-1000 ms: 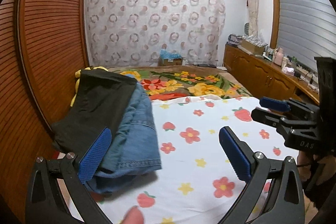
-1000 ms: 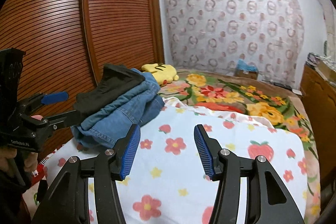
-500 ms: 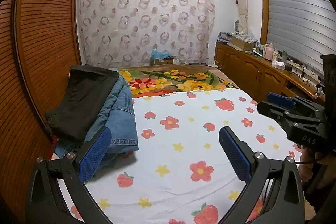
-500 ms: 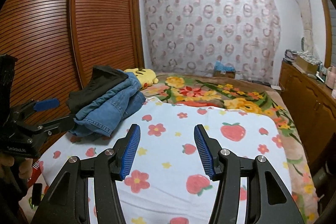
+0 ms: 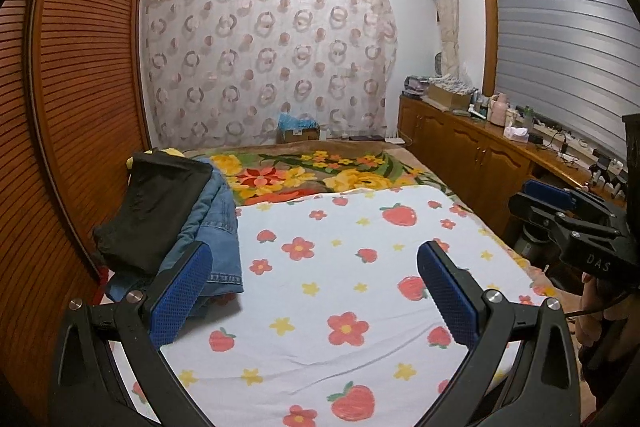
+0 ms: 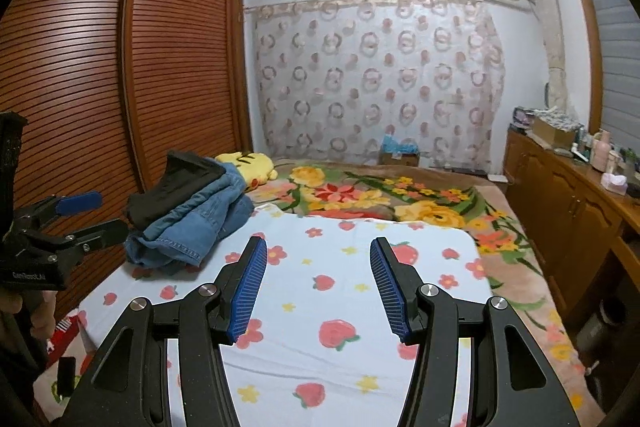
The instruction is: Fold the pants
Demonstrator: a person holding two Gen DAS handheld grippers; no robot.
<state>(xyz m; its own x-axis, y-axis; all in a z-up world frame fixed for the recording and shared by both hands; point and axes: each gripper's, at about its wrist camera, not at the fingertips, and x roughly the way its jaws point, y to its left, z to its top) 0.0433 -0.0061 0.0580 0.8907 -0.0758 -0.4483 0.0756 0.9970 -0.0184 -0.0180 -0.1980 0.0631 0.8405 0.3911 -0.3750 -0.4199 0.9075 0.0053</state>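
The left gripper (image 5: 312, 287), black with blue ribbed pads, hangs above the near part of the bed with its fingers wide apart and nothing between them. The right gripper (image 6: 316, 291), of the same make, also hangs over the bed, fingers apart and empty; it shows at the right edge of the left wrist view, and the left one at the left edge of the right wrist view.

The pants lie in a pile at the left side of the bed, against the brown slatted wooden wardrobe (image 6: 80, 87): folded blue denim jeans (image 5: 220, 239) underneath, with a folded black pair of pants (image 5: 156, 211) lying on top of them, tilted up toward the wardrobe. Neither gripper touches the pile; the left gripper's left finger is near its near edge in the left wrist view.

A white sheet printed with strawberries and flowers (image 5: 340, 287) covers the near part of the bed. Beyond it lies a brown blanket with large yellow and red flowers (image 6: 380, 195). A yellow plush toy (image 6: 252, 165) sits just behind the pile. At the far wall hangs a pale curtain with ring patterns (image 5: 268, 63), and a wooden counter with cupboard doors (image 5: 472, 151) runs along the right side, carrying small items.
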